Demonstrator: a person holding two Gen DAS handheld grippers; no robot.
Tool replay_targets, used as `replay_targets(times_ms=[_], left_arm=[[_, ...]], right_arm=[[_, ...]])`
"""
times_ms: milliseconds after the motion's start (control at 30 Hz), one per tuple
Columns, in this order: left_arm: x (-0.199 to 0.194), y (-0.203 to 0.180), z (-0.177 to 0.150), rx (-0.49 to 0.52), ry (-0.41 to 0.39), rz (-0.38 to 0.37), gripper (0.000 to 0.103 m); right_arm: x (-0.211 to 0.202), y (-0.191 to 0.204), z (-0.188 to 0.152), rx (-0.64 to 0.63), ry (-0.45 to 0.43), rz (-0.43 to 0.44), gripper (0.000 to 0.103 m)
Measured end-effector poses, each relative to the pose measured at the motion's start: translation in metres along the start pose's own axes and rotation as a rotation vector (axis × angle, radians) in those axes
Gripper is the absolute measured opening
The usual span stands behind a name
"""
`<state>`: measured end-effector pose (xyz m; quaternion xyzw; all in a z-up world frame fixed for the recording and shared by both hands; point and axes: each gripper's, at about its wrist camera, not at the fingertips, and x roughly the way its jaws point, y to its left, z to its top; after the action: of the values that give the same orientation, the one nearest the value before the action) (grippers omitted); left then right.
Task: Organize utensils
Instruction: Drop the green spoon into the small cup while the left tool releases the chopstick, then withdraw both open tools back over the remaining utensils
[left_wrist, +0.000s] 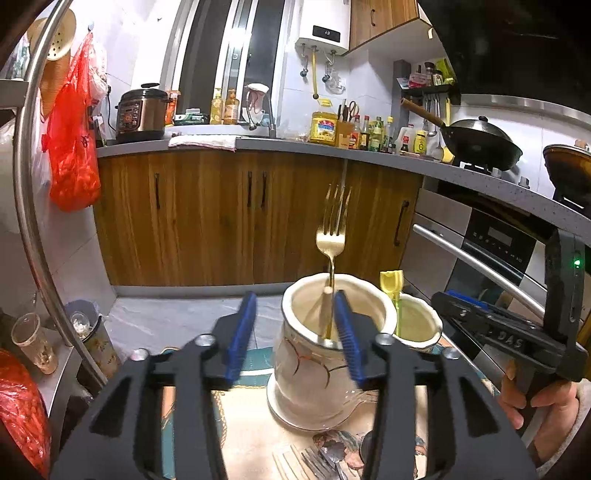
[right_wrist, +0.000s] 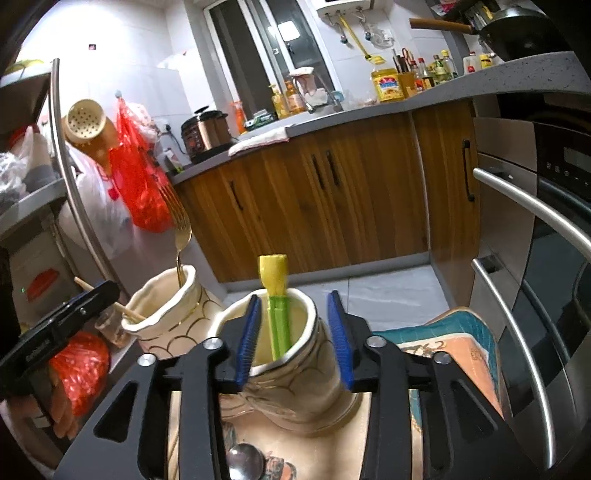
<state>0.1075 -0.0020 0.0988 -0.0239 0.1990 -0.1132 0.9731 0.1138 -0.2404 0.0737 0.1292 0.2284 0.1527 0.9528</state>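
Note:
A gold fork stands tines up in a cream ceramic holder with gold lines. My left gripper is open over that holder's near rim, its blue pads on either side of the fork's handle and apart from it. A second cream holder holds a green and yellow utensil. My right gripper is open around that second holder's mouth, touching nothing. In the right wrist view the fork and first holder stand at the left. Several forks and spoons lie on the mat in front.
The holders stand on a patterned mat on a small table. A spoon lies near its front edge. Wooden cabinets and an oven are beyond. A steel rack with red bags stands at left.

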Motion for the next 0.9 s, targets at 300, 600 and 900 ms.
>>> replay_targets(times_ms=[300,600,900], left_arm=[[-0.026,0.017,-0.023,-0.052,0.044,0.026,0.088],[-0.038,0.024,-0.048,-0.025,0.246,0.107,0.097],[-0.031,0.017,-0.088,-0.012,0.386,0.128,0.097]], right_arm=[[-0.037,0.007,-0.012,-0.035,-0.040,0.013,0.092],[-0.044,0.018,-0.047,-0.086,0.064,-0.044,0.097],[-0.023,0.033,-0.080,-0.126,0.225,-0.052,0.097]])
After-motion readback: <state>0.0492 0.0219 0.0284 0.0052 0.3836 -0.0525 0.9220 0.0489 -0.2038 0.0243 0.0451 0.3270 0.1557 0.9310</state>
